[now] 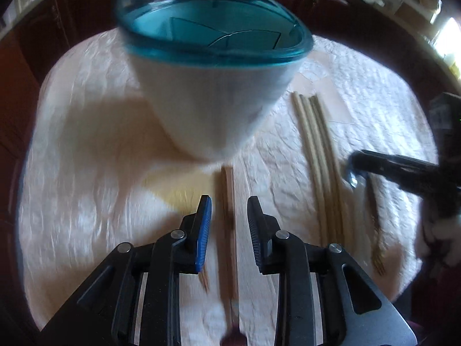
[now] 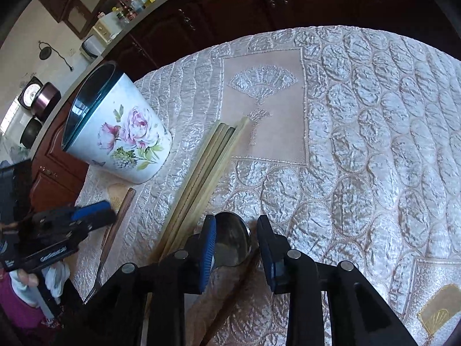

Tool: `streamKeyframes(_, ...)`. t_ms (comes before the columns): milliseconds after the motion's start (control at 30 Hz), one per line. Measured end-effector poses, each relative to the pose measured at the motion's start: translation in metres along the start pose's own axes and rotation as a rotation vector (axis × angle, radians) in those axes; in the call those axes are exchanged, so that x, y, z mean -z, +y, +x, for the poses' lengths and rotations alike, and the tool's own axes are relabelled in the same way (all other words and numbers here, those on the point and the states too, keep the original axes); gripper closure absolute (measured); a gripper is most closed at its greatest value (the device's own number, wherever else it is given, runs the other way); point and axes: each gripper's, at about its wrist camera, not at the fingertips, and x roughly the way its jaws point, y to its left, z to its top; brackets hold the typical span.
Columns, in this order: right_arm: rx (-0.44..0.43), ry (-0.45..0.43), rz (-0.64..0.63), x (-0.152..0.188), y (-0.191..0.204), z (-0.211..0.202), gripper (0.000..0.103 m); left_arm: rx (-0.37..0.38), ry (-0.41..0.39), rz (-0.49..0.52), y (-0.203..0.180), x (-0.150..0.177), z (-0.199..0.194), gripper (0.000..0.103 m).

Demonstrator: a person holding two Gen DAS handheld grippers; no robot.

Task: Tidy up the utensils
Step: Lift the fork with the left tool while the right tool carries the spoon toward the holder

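A white floral utensil cup with a teal rim [image 1: 213, 86] [image 2: 115, 132] stands on the table. My left gripper [image 1: 229, 210] is open, its fingers on either side of a wooden-handled fork [image 1: 227, 230] lying just in front of the cup; the fork also shows in the right wrist view [image 2: 116, 230]. Several pale chopsticks [image 1: 317, 155] [image 2: 201, 173] lie side by side to the right of the cup. My right gripper [image 2: 236, 230] is open over a metal spoon [image 2: 232, 239] with a brown handle, next to the chopsticks. The right gripper shows at the right of the left wrist view [image 1: 357, 170].
The round table has a quilted pale pink-white cloth [image 2: 360, 144]. Dark wooden cabinets [image 2: 230, 14] stand behind it. A counter with bottles and pots [image 2: 43, 98] is at the far left. A second wooden-handled fork [image 1: 377, 230] lies right of the chopsticks.
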Motion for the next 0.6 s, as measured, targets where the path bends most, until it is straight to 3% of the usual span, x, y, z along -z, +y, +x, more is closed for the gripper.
streamKeyframes(67, 0.003, 0.009, -0.021, -0.004, 0.007, 0.005, 0.092, -0.031, 0.014, 0.002, -0.003, -0.007, 0.012, 0.078)
streamKeyframes(167, 0.006, 0.016, -0.051, -0.004, 0.014, 0.007, 0.099, -0.049, 0.045, 0.007, -0.004, -0.009, 0.025, 0.079)
streamKeyframes(233, 0.028, -0.006, -0.083, -0.004, 0.022, 0.001, 0.1, -0.039, 0.035, 0.019, -0.004, -0.01, 0.023, 0.092)
streamKeyframes(267, 0.039, -0.021, -0.094, -0.004, 0.026, -0.004, 0.1, -0.023, 0.039, 0.02, -0.003, -0.01, 0.022, 0.094)
streamKeyframes(500, 0.102, -0.155, -0.112, -0.017, 0.039, -0.042, 0.1, 0.082, -0.085, -0.065, 0.029, -0.007, -0.04, 0.094)
streamKeyframes(600, 0.142, -0.214, -0.139, -0.024, 0.046, -0.061, 0.1, 0.094, -0.142, -0.069, 0.041, -0.003, -0.072, 0.094)
